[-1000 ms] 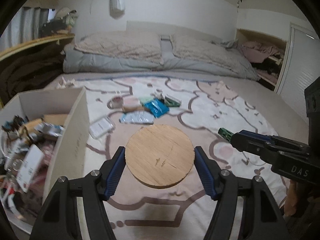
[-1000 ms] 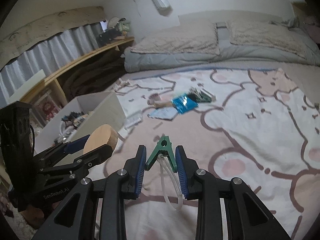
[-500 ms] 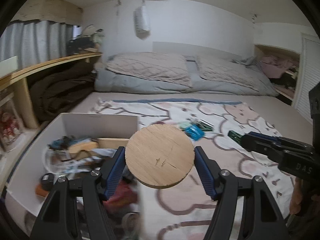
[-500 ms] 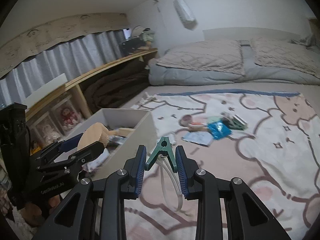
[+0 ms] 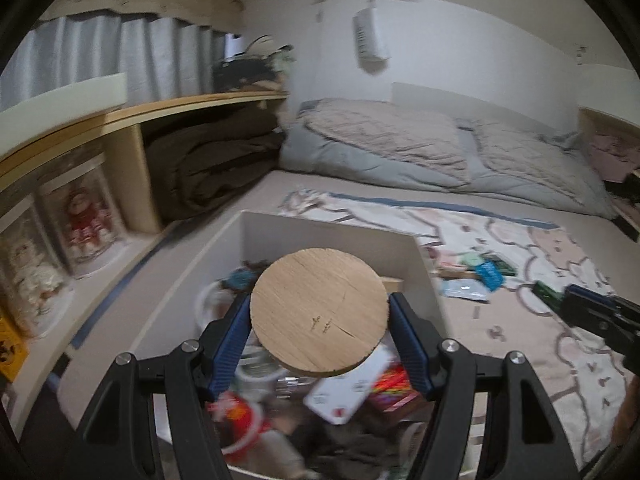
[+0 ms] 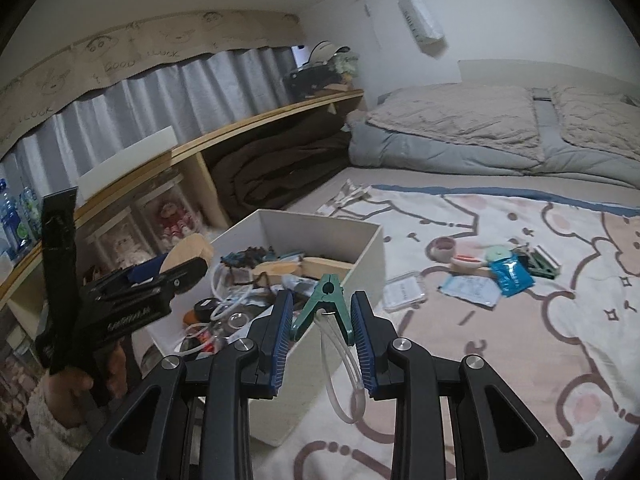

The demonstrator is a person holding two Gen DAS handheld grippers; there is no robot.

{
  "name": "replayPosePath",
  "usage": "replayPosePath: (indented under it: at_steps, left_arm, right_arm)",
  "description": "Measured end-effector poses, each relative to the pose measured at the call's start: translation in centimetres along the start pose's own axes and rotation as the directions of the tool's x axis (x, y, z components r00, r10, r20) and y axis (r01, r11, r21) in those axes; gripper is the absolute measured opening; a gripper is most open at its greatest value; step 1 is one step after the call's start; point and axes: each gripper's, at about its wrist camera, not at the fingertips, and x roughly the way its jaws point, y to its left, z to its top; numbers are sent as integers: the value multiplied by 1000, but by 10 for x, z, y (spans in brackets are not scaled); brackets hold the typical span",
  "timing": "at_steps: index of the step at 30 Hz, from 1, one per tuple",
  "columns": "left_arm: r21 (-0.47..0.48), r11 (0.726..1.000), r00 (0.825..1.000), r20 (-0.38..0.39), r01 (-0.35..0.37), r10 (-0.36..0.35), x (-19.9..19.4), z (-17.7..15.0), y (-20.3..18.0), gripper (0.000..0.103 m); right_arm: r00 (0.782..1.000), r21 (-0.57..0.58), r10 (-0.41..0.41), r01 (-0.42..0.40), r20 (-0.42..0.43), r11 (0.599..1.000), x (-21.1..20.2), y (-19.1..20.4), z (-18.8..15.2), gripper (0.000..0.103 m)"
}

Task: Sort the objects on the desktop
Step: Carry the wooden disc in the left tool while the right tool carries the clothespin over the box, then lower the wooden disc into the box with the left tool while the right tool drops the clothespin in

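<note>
A: Why is the wooden disc (image 5: pixel 319 312) held over the white box (image 5: pixel 328 232)?

B: It is clamped edge to edge between the pads of the left gripper (image 5: pixel 320 336), closed onto it, so that a release would presumably drop it among the clutter already sorted there.

A: And the green clip (image 6: pixel 325 305)?

B: It is pinched in the nearly closed right gripper (image 6: pixel 323 332), its clear tube loop (image 6: pixel 340 376) hanging down, just beside the box wall. Packets (image 6: pixel 472 288) are left on the blanket (image 6: pixel 540 340).
</note>
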Motion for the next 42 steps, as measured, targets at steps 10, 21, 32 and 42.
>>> replayPosePath:
  at_steps: [10,21,32,42]
  left_arm:
    - [-36,994,991,-82,-107,104,23,-16,43,68]
    - [-38,988,978,-155,-147,140,48,-27,62,68]
    - [-37,990,975,-181,-139,130,55,-33,62,68]
    - [-46,988,976,-170,-146,137,53,-33,62,79]
  right_arm:
    - [997,-16,52,-53,-55,998,31,27,-3,30]
    - [982,-48,95,-104,-162,993,66,54,-12,30]
    - [954,-46,145,-162,-262,986,90,73,-24,30]
    - [937,-45,168,-190,-305,981,100,85,-31,30]
